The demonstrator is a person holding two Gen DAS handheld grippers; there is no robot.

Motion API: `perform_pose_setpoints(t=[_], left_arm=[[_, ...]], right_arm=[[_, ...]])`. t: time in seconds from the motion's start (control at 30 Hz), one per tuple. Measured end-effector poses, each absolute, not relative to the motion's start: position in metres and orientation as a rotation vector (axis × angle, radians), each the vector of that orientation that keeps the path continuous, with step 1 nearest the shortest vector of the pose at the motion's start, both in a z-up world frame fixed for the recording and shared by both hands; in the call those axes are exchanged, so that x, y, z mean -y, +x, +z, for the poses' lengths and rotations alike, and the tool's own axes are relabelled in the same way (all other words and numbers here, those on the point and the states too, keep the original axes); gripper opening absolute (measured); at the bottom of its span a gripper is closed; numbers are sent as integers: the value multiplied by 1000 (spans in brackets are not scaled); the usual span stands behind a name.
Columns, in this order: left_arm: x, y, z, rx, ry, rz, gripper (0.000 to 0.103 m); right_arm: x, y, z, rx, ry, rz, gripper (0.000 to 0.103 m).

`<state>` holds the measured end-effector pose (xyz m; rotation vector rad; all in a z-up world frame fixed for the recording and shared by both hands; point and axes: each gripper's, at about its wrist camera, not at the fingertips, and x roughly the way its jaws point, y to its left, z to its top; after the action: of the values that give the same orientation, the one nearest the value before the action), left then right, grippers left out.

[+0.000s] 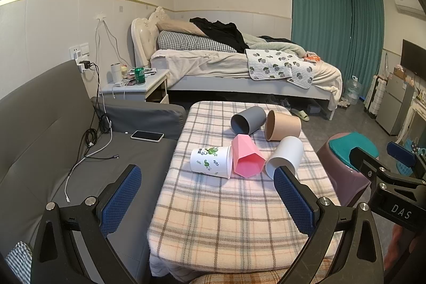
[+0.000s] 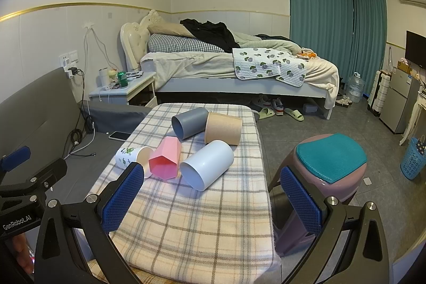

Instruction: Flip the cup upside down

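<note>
While five cups are left lying on their sides mid-frame on the plaid worktop [image 1: 234, 217], nothing is gripped yet. The left gripper [image 1: 207, 201] is held wide apart at the lower edge, and so is the right gripper [image 2: 210, 201]. The white cup [image 2: 206, 168] is seen nearest, touching the pink cup [image 2: 165, 161], with the printed cup [image 1: 210, 160] beside it.

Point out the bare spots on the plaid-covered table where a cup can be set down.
Free: the near half of the plaid cloth table, between the open right gripper and the white plastic cup. Crowded: the far half, with the pink faceted cup, grey cup, and tan cup.
</note>
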<state>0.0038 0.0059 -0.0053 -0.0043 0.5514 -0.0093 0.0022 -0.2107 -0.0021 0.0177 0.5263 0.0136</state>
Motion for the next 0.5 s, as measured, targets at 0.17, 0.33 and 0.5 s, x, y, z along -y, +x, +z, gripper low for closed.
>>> perform_pose_setpoints(t=[0.17,0.33,0.5], left_arm=[[-6,4,-5,-552,-4,-10,103],[-5,4,-5,-551,-4,-9,103],[-5,4,-5,-552,-4,-9,103]], right_arm=[[211,2,-2,-527,18,14,103],[211,1,-2,-527,17,14,103],[211,2,-3,-530,18,14,103]])
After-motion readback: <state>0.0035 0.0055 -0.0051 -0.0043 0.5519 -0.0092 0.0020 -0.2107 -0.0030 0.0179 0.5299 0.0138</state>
